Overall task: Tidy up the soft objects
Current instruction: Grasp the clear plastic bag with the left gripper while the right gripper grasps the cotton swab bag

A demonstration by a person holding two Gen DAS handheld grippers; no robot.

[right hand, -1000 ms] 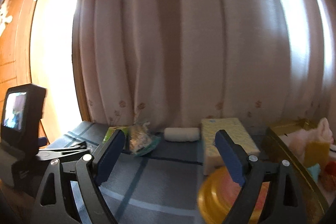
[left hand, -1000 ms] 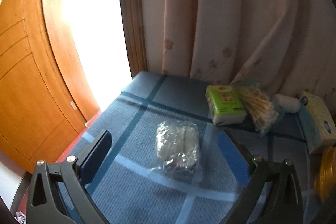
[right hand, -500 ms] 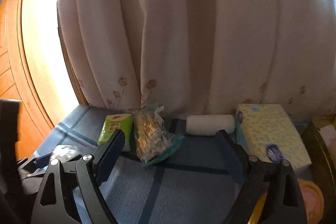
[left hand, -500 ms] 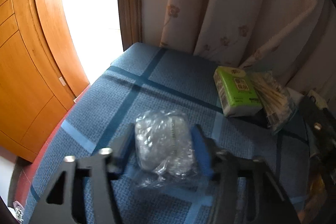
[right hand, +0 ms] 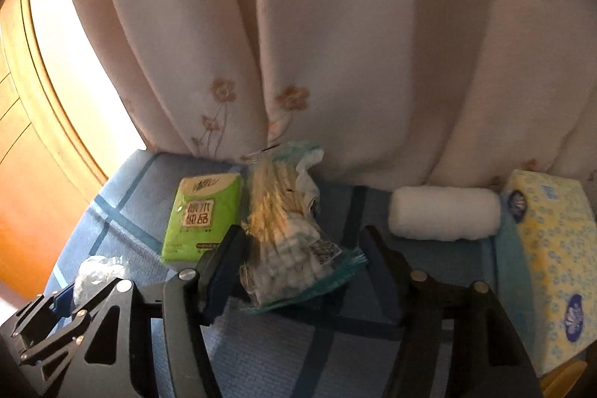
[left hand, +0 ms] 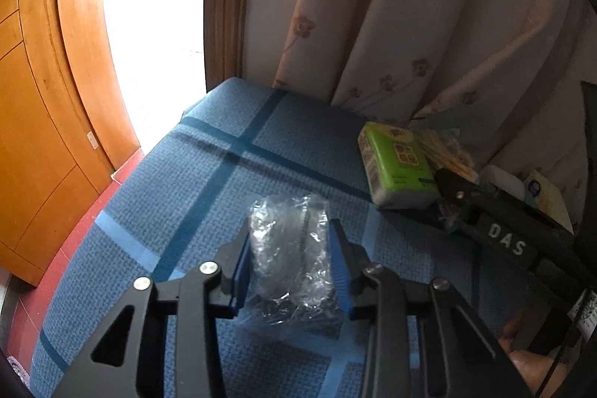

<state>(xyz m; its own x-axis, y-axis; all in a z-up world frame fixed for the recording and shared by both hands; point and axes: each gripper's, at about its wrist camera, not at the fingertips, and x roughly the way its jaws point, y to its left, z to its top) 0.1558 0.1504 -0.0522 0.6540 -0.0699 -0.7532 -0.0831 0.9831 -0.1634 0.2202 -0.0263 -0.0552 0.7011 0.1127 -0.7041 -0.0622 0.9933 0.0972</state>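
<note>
Your left tongs (left hand: 291, 258) are closing on the crinkly clear-plastic packet (left hand: 289, 254); film could slip. Right tongs (right hand: 302, 262) are closing around the transparent cotton-swab bag (right hand: 287, 241), one pad still clear — it could skid.

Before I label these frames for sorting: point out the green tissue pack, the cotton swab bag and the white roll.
green tissue pack (right hand: 199, 211), right wrist view, printed top face.
cotton swab bag (right hand: 287, 241), right wrist view, middle.
white roll (right hand: 444, 213), right wrist view, side.

The support surface in front of me is a blue woven cloth (left hand: 209, 196) with darker and lighter crossing stripes. On it lie a crinkled clear plastic packet (left hand: 291, 245), a green tissue pack (right hand: 203, 215) just beside a bag of cotton swabs (right hand: 287, 241), and a white roll (right hand: 444, 213). A yellow-and-blue tissue box (right hand: 552, 260) stands at the right edge, next to the roll.
</note>
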